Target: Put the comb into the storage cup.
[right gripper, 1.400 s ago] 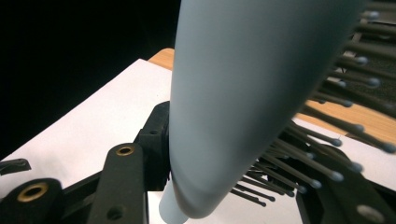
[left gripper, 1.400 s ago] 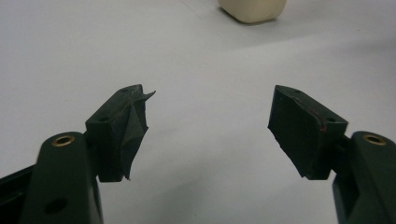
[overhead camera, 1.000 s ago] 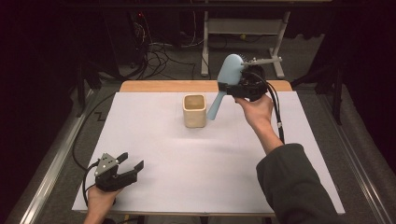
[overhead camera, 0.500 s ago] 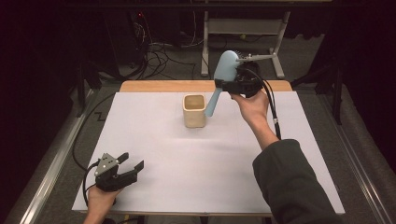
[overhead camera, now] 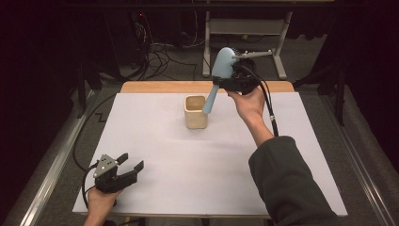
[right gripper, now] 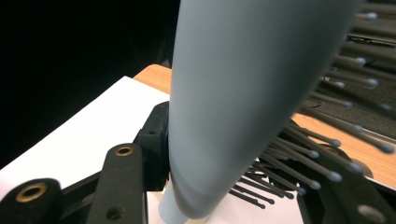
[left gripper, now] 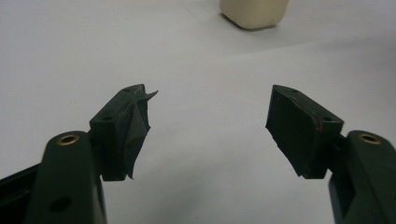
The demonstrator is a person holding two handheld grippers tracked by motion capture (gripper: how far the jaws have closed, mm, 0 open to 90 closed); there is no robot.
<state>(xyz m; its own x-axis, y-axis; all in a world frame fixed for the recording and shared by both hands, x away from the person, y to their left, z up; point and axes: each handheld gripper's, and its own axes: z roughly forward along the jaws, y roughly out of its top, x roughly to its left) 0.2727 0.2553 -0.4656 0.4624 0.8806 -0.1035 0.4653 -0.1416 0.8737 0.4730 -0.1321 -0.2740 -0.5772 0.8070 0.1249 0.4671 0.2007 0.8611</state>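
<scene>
- Right gripper (overhead camera: 225, 84) clamped on brush (overhead camera: 221, 68), jaws narrow around it where head meets handle; raised over far side of table, just right of cup.
- Brush pale blue, held near upright with a slight lean: head up, handle (overhead camera: 210, 100) slanting down-left, its tip just beside cup's right rim in high view; touching or apart, hard to tell from above.
- Seen close in right gripper view as a broad blue back (right gripper: 243, 93) with dark bristles (right gripper: 322, 154) fanning out to the right, ball-tipped; left jaw pressed against brush's side, right jaw mostly hidden behind bristles.
- Cup (overhead camera: 195, 111) cream, squarish, upright, open top, standing on white sheet (overhead camera: 197, 160) toward far middle; its base also at top of left gripper view (left gripper: 254, 11).
- Left gripper (overhead camera: 129, 165) spread wide, nothing between jaws, resting low at near left corner of sheet, well apart from cup and brush; pointing toward cup.
- Torn black pad lining curling off one left-gripper jaw, seen in its own view.
- Wooden table edge (overhead camera: 160, 86) past sheet; cables (overhead camera: 155, 52) and white frame (overhead camera: 244, 28) on floor beyond.
</scene>
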